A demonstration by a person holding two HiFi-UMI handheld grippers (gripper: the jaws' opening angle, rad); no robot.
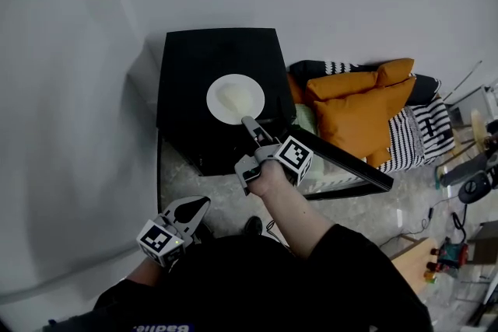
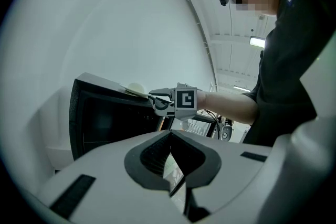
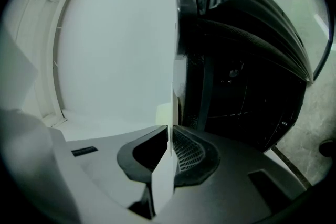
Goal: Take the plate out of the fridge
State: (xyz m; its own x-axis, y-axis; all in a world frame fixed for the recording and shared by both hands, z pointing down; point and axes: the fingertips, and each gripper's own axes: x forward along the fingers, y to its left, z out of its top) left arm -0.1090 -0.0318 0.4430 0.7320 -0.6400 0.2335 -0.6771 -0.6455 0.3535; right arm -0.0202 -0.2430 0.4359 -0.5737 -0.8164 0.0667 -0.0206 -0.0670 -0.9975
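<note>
A white plate (image 1: 233, 99) lies on top of the black fridge (image 1: 194, 58), near its front right corner. My right gripper (image 1: 250, 124) is shut on the plate's near rim. In the right gripper view the plate (image 3: 172, 105) shows edge-on between the jaws, with the fridge's dark open inside (image 3: 236, 86) to the right. The fridge door (image 1: 350, 163) stands open to the right. My left gripper (image 1: 194, 206) hangs low at the left, shut and empty. In the left gripper view the plate (image 2: 135, 89) and the right gripper (image 2: 155, 98) show above the fridge (image 2: 105, 113).
Orange cushions (image 1: 358, 109) and a striped fabric (image 1: 420, 136) lie right of the fridge, behind the open door. A white wall runs behind and to the left. Cables and small items crowd the floor at the far right (image 1: 467, 183).
</note>
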